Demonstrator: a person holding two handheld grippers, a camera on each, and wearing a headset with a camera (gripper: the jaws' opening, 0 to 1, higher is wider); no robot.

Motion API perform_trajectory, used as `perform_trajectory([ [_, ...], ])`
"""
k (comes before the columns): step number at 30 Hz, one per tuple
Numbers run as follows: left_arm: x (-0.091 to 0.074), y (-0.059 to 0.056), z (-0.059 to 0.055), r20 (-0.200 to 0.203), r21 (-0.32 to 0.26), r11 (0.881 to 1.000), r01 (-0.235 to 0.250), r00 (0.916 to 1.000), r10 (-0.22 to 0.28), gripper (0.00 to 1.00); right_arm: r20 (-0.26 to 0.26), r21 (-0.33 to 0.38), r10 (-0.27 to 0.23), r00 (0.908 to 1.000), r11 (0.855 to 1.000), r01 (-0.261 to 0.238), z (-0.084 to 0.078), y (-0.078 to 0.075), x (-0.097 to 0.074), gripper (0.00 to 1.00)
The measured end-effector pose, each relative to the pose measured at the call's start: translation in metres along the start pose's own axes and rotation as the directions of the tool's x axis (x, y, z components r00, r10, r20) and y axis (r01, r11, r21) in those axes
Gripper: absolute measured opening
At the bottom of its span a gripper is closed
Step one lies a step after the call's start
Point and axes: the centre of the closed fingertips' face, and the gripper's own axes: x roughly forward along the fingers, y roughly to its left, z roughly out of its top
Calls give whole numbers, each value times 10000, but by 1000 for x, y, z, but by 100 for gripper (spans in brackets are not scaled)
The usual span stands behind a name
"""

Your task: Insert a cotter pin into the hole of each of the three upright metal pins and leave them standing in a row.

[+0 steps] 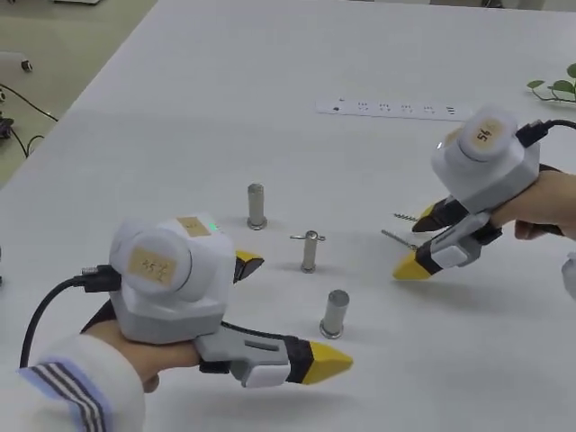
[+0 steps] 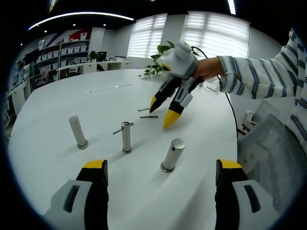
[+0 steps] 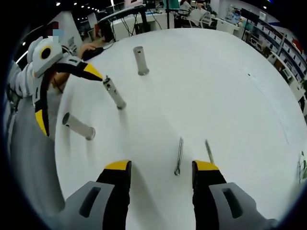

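Nearest us, we hold the left gripper low over the white table, its jaws spread wide with nothing between them. Just past its yellow tip stands the nearest metal pin, a short plain silver cylinder on a slightly flared foot. We count three such pins, upright in a slanting row. Next comes the middle pin, which carries a cotter pin crosswise through its top. Behind it is the far pin, bare like the first. Off to the right, flat on the table, lie the nearer loose cotter pin and the farther loose cotter pin, both thin wires, making three cotter pins in all. The right gripper hovers over these two, jaws apart and empty, its tips just beside them. Farther back we see one white power strip and one leafy plant at the table's edge.
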Motion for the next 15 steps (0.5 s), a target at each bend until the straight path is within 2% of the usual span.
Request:
perform_trajectory([
  [5,-1,3,-2,-85,-188,9998,-99,9999,97,92,-27,115,87,10000,9999,-86,1,-1,4,46],
  [11,-2,4,-1,-54,-225,9997,-75,10000,74,86,-198,166,-94,9998,9998,97,1,-8,3,38],
  [15,-1,2,-2,-126,-423,9991,30,9999,-35,87,-409,-196,-522,9978,9985,514,-1,-15,3,29],
])
